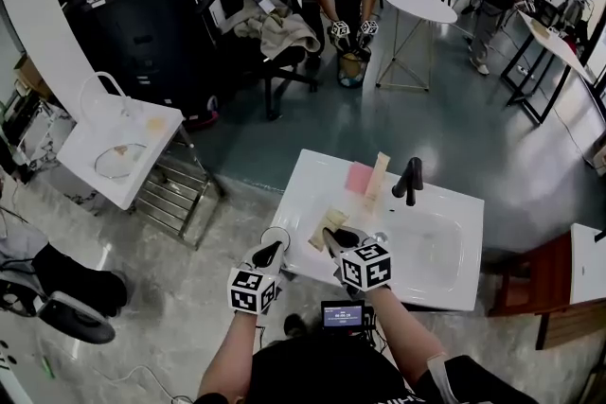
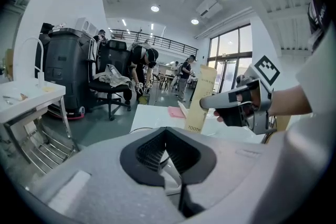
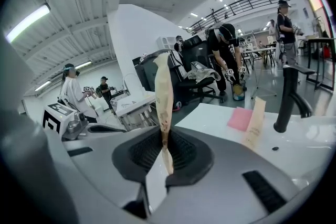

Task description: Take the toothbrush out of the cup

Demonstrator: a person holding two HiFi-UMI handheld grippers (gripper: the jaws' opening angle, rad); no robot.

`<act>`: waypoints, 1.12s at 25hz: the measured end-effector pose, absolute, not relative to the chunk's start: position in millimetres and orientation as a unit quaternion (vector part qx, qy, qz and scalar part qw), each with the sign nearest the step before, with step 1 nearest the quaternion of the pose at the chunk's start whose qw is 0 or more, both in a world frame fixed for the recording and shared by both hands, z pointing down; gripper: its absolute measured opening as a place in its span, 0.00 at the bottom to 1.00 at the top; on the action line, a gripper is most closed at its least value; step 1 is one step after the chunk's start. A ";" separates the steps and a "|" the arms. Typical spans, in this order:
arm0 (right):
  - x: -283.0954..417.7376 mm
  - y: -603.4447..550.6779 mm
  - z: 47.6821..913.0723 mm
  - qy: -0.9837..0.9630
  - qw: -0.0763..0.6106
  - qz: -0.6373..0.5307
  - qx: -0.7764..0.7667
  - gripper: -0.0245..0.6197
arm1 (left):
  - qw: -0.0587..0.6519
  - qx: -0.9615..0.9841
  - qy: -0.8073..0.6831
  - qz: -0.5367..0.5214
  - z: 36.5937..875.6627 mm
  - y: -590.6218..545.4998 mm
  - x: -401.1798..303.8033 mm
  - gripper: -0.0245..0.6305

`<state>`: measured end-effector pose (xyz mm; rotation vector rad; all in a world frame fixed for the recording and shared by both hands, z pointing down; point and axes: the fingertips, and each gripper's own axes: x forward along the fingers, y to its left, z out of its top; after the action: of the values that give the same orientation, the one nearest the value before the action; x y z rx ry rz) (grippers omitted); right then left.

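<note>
**Toothbrush packet clamped in the right tool, clear of the cup**

Head view: A white washbasin tabletop (image 1: 317, 180) is seen, with bare grey floor beyond its left and far edges. At its near left corner a small round white cup (image 1: 277, 230) is stood close to the edge. The left tool (image 1: 268, 253) is pointed at the cup from the near side. The right tool (image 1: 331, 237) is held just to the cup's right, with the sunken bowl open on its right. Both forearms are stretched forward and slightly down. A flat tan paper toothbrush packet (image 1: 327, 224) is carried at the right tool's tip, beside the cup and apart from it. Farther back, a pink square pad (image 1: 358, 177), a second tan packet (image 1: 378, 175) and a black tap (image 1: 409, 180) are lined up.

Left gripper view: The jaws are drawn narrow and appear clamped on the cup's white wall (image 2: 169, 169). The right tool is seen beyond, with the tan packet (image 2: 202, 92) upright at its tip.

Right gripper view: The jaws are closed on the packet (image 3: 163, 92), which is held upright between the pads.
</note>
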<state>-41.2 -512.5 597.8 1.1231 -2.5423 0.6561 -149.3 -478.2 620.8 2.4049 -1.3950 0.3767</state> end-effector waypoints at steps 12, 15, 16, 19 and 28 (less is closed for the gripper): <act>-53.4 -512.9 601.3 -0.886 0.150 0.225 0.376 0.10 | 0.168 0.842 -0.498 0.123 619.1 -479.1 -153.8 0.05; -55.9 -512.9 600.4 -0.888 0.149 0.223 0.373 0.10 | 0.166 0.841 -0.500 0.123 618.1 -479.0 -154.8 0.05; -56.7 -512.8 600.1 -0.889 0.149 0.223 0.372 0.10 | 0.166 0.841 -0.500 0.123 618.0 -478.8 -155.0 0.05; -57.7 -512.4 599.2 -0.890 0.151 0.222 0.369 0.10 | 0.167 0.841 -0.501 0.119 617.0 -478.6 -154.9 0.05; -57.1 -509.7 597.7 -0.892 0.153 0.220 0.363 0.10 | 0.165 0.841 -0.502 0.116 613.3 -476.9 -152.9 0.05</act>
<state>-57.1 -509.7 597.7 1.0405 -2.5589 0.6320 -152.9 -476.9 613.3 2.3958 -1.4313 0.3296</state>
